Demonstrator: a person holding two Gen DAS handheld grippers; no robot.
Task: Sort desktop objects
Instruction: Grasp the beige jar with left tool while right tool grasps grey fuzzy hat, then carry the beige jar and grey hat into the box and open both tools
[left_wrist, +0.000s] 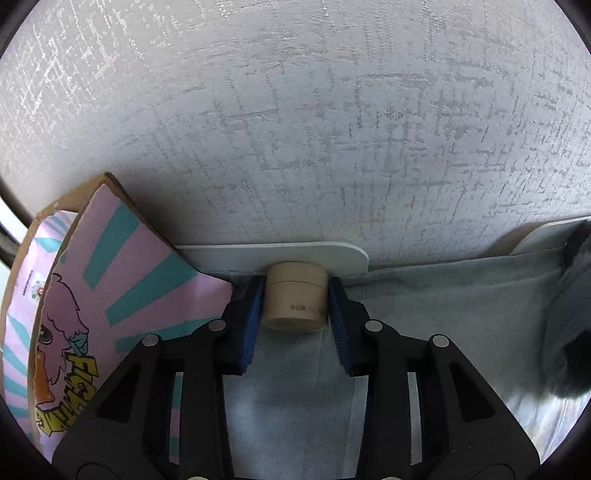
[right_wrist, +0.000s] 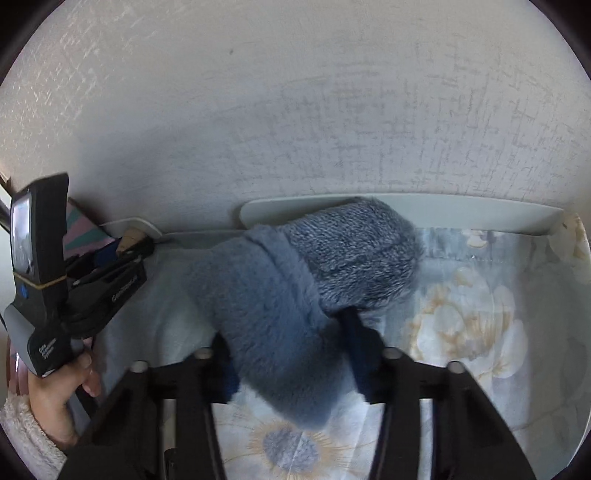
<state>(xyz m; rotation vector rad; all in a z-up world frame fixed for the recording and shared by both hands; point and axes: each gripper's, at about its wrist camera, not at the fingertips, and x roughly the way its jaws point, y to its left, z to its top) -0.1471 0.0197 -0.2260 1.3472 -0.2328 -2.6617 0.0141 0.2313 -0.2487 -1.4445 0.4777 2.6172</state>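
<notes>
In the left wrist view my left gripper (left_wrist: 295, 295) is shut on a small tan cylindrical jar (left_wrist: 295, 301), held between the blue pads against the back of the table near the wall. In the right wrist view my right gripper (right_wrist: 291, 354) is shut on a blue-grey fuzzy sock (right_wrist: 295, 295), gripping its plush cuff; the knitted toe part points toward the wall. The left gripper with the jar (right_wrist: 129, 238) also shows at the left of the right wrist view, held by a hand.
A pink and teal cartoon-printed cardboard box (left_wrist: 92, 295) stands at the left. A white raised edge (left_wrist: 280, 254) runs along the textured wall. A pale floral cloth (right_wrist: 472, 314) covers the table. The sock shows dark at the right of the left view (left_wrist: 576, 365).
</notes>
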